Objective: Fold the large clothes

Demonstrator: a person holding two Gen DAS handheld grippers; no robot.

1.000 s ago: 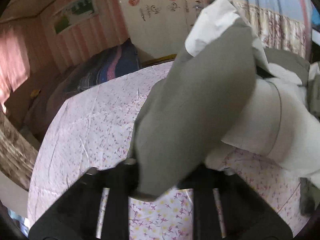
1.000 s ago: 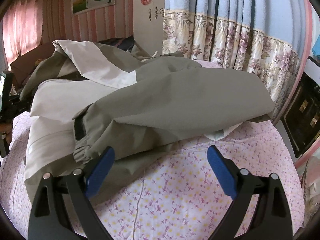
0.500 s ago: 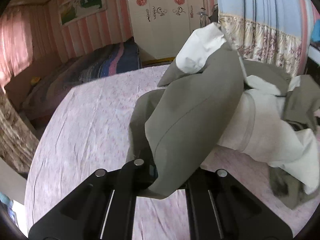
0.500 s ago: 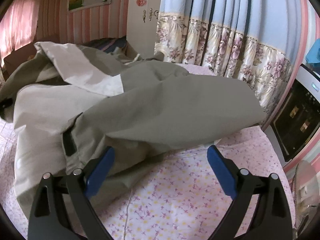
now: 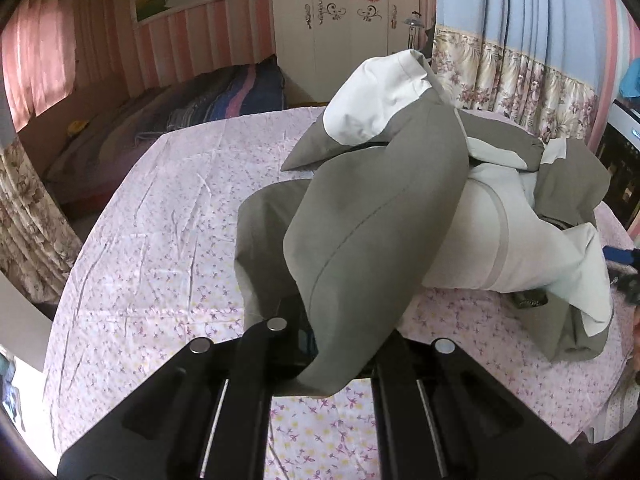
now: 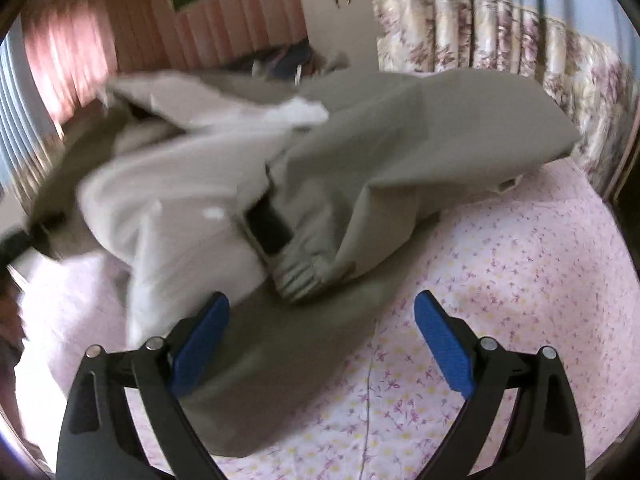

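A large olive-grey and off-white jacket (image 5: 384, 216) lies bunched on a bed with a pink flowered sheet (image 5: 160, 224). My left gripper (image 5: 332, 356) is shut on an olive edge of the jacket and holds it lifted above the sheet, so the cloth drapes back toward the pile. In the right wrist view, which is blurred, the jacket (image 6: 360, 152) spreads across the bed with an elastic cuff (image 6: 298, 276) just ahead of my right gripper (image 6: 320, 328). That gripper is open, its blue pads (image 6: 444, 344) wide apart over a flat olive fold, holding nothing.
A second bed with a dark striped blanket (image 5: 224, 100) stands beyond the sheet, in front of a white wardrobe (image 5: 340, 20). Flowered curtains (image 6: 520, 40) hang along the far right side. A dark appliance (image 5: 624, 160) stands at the right edge.
My left gripper has carried the held jacket edge back and slightly up, so more bare sheet shows on the left. The right gripper tipped down toward the cuff; the jacket shifted left.
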